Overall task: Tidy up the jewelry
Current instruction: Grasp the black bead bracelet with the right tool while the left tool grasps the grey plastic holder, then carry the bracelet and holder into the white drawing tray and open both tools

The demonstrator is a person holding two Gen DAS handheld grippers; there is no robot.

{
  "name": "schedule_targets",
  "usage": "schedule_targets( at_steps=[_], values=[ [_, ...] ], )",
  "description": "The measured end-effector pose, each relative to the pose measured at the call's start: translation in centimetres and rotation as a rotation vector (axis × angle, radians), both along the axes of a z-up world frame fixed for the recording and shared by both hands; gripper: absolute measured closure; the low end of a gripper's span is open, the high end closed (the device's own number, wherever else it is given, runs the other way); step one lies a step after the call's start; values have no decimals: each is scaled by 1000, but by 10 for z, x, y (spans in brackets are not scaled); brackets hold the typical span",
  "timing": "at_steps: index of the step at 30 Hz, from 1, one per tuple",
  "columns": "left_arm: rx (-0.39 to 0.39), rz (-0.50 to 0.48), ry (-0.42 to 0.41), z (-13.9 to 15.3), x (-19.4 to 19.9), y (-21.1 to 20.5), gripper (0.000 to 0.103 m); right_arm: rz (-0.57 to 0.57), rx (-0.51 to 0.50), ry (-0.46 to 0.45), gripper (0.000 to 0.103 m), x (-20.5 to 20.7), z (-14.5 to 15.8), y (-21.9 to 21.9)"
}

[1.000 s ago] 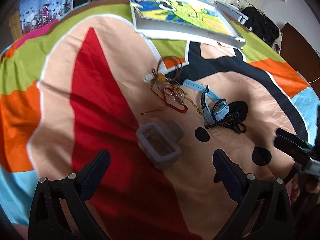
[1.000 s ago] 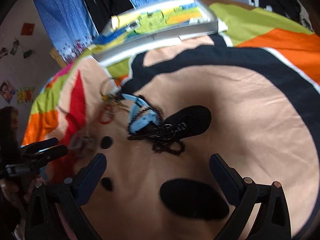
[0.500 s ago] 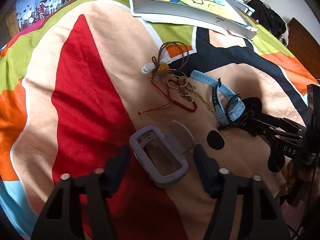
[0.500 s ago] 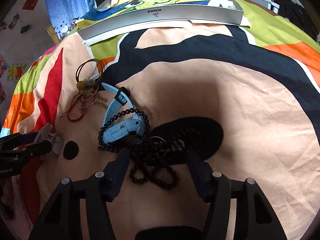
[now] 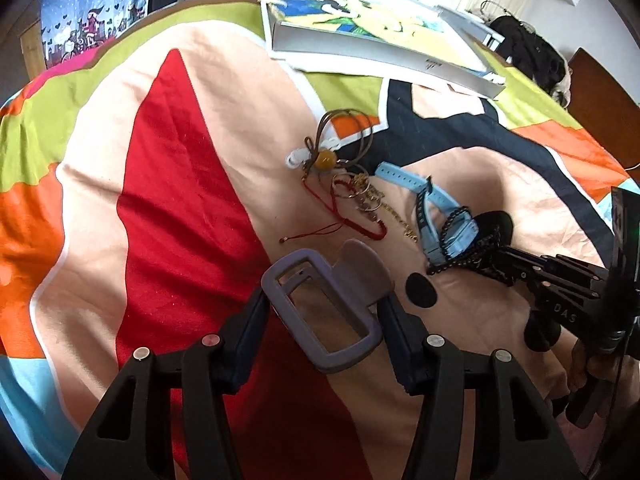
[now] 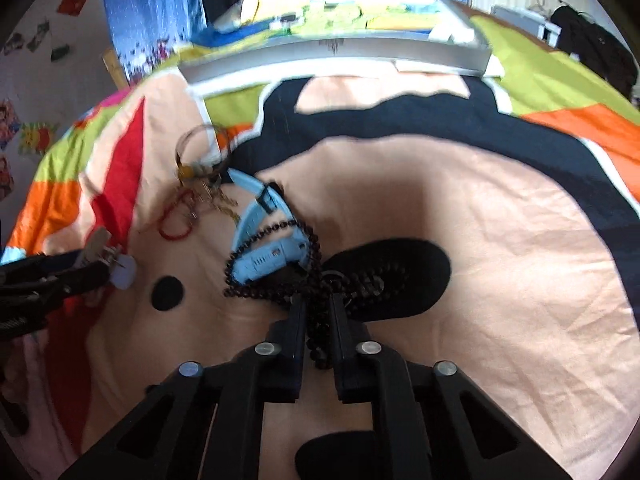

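The left hand-held gripper [image 5: 322, 312], low in the frame's centre, had its fingers clamped on the two sides of a grey rectangular case [image 5: 324, 312] lying on the colourful bedspread [image 5: 160, 184]. The right hand-held gripper [image 6: 318, 316] was pinched together on a strand of dark beads [image 6: 280, 280] at mid-frame. The beads looped around a light blue watch [image 6: 272, 256] just above. Up and left of the watch lay a tangle of a red cord bracelet [image 6: 174, 220], a gold chain [image 6: 224, 200] and an amber bead on a brown cord [image 6: 186, 170]. A flat picture box [image 5: 380, 40] sat along the top of the frame.
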State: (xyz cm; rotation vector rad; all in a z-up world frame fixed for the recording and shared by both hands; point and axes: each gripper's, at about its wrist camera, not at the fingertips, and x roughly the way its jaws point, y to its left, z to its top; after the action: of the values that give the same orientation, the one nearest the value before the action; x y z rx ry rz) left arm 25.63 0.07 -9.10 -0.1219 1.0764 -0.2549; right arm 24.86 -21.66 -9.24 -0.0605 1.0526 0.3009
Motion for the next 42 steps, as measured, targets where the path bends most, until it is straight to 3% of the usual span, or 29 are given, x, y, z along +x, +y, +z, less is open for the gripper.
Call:
schedule_targets(
  at_steps=[16,22,27,33,38,42],
  values=[
    [-61,-81,-170,33,-19,-22,54,-40,195,-283,97,-35,83,0],
    [-108,-89,-198,54,-11,-26,54,-12,239,-366,97,-23,115,9],
    [-116,-80,-267,85,23,-26,54,14,282,-420,97,14,140,20],
    [-168,-12,-372,112,102,-12,54,45,294,-496,97,79,160,38],
    [-202,40,-457,113,157,5,53,13,324,-495,97,141,144,43],
    [-196,47,-437,90,196,13,53,-15,327,-450,97,178,118,46]
  ],
)
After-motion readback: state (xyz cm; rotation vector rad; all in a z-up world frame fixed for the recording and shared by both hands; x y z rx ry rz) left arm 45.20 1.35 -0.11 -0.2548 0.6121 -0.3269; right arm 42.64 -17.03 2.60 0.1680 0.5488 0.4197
